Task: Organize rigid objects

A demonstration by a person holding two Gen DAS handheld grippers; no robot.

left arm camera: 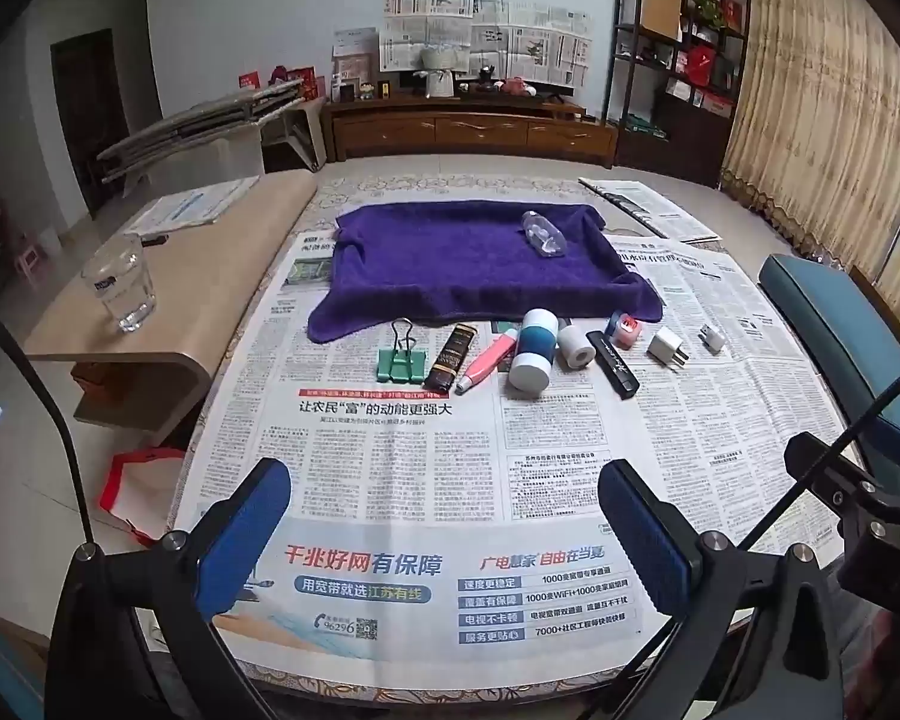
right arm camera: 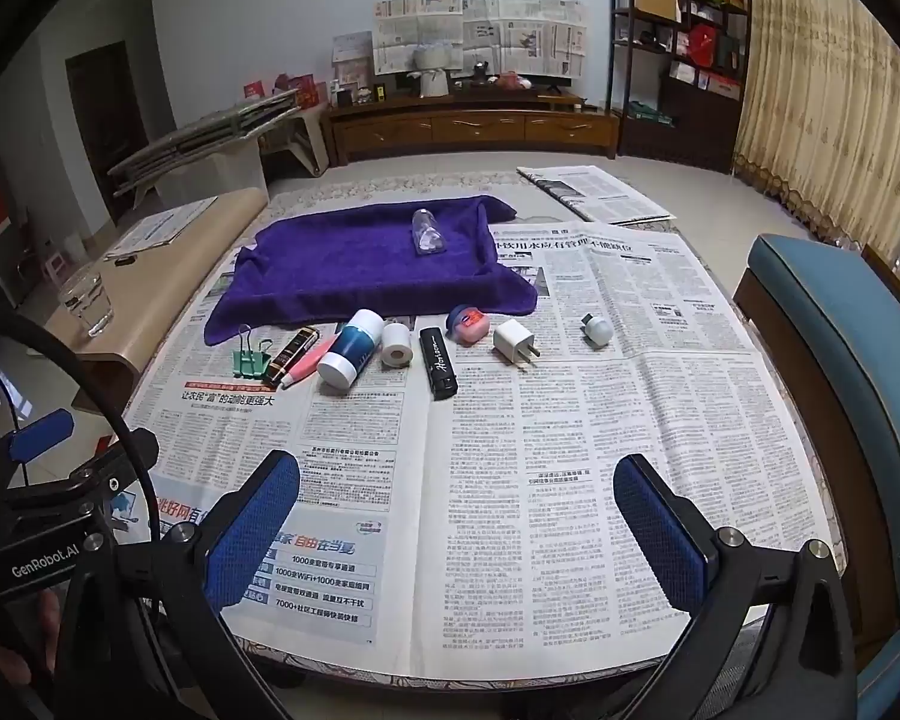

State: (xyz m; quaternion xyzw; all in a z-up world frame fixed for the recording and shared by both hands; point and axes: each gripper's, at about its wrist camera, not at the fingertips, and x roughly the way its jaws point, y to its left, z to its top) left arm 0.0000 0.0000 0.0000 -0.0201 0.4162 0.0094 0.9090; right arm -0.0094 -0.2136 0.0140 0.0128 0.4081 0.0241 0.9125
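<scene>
- Purple towelling is seen draped over a tray-like base, the purple towel (left arm camera: 480, 264) lying at the far side of the newspaper-covered table (left arm camera: 390, 480); only a clear bottle (left arm camera: 543, 234) lies on it, so the task is judged barely begun.
- Nine items are left in a row just before the towel: a green binder clip (left arm camera: 401, 360), a dark tube (left arm camera: 452, 357), a pink tube (left arm camera: 487, 360), a blue-and-white container (left arm camera: 533, 354), a small white roll (left arm camera: 576, 347), a black lighter (left arm camera: 613, 363), a red-and-blue tin (left arm camera: 624, 327), a white plug adapter (left arm camera: 666, 348) and a small white bulb (left arm camera: 713, 337).
- Both the left gripper (left arm camera: 444, 540) and the right gripper (right arm camera: 456, 540) are held spread wide, nothing between the pads, well short of the row.
- A drinking glass (left arm camera: 119, 285) stands on the side bench, apart; nothing is seen blocking the approach.
</scene>
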